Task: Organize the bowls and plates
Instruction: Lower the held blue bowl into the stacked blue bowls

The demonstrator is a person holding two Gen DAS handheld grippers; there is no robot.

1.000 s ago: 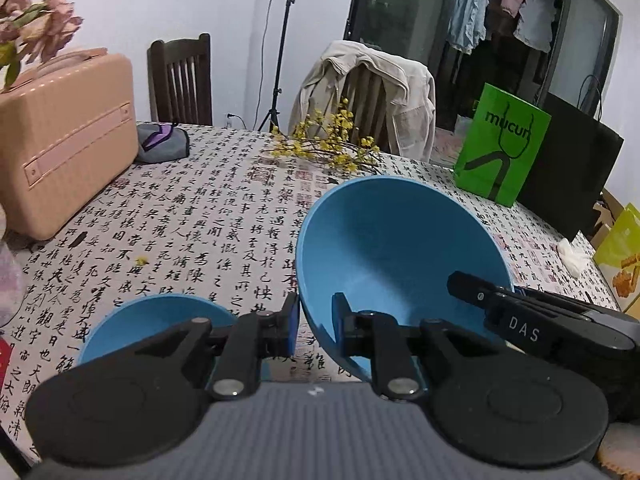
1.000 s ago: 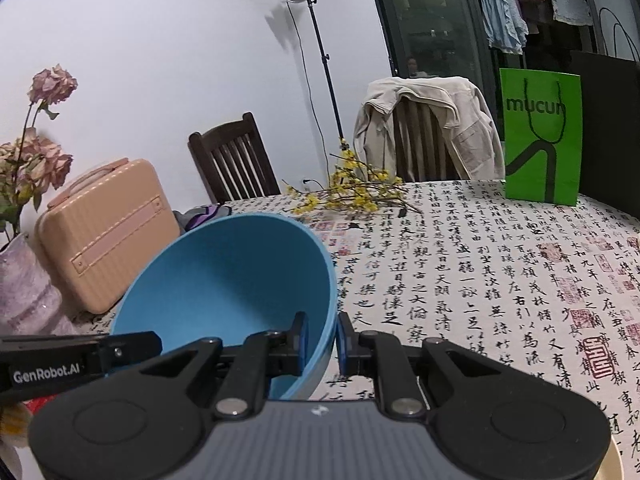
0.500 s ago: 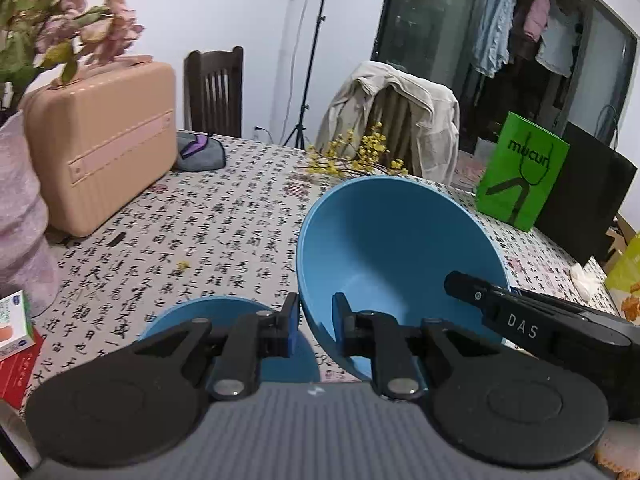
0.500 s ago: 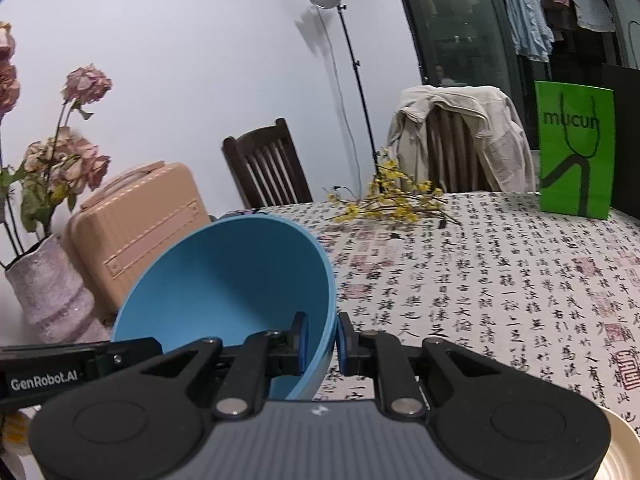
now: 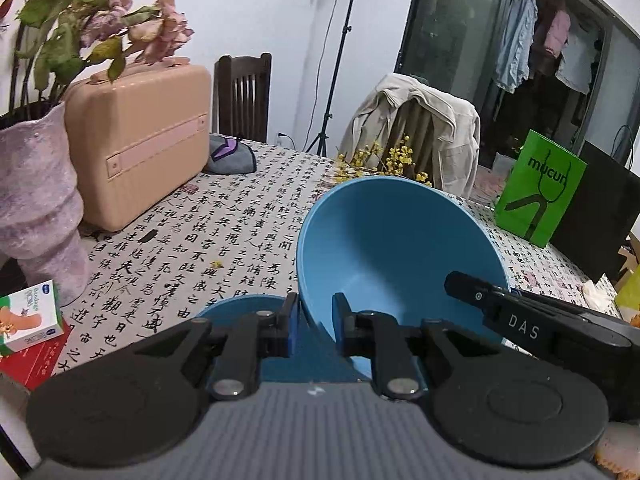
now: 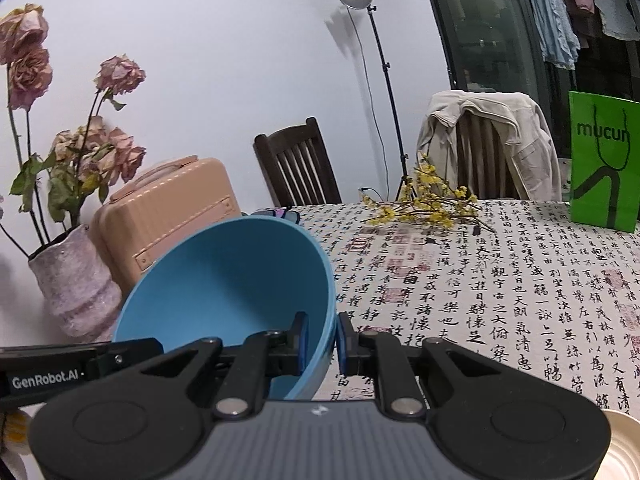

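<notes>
Left wrist view: blue bowl point(image 5: 396, 240), stiff, light, smooth-walled, clamped by its rim in left gripper point(image 5: 314, 326) and right gripper point(image 6: 320, 340), likely slippery

Matt blue plastic bowl point(image 5: 396, 240), printed cloth tablecloth point(image 6: 500, 280), rough mottled vase point(image 5: 38, 204).

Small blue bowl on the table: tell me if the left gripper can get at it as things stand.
Probably not: the left gripper is shut on the big blue bowl's rim, as is the right gripper. The small blue bowl sits just below, otherwise unblocked.
</notes>
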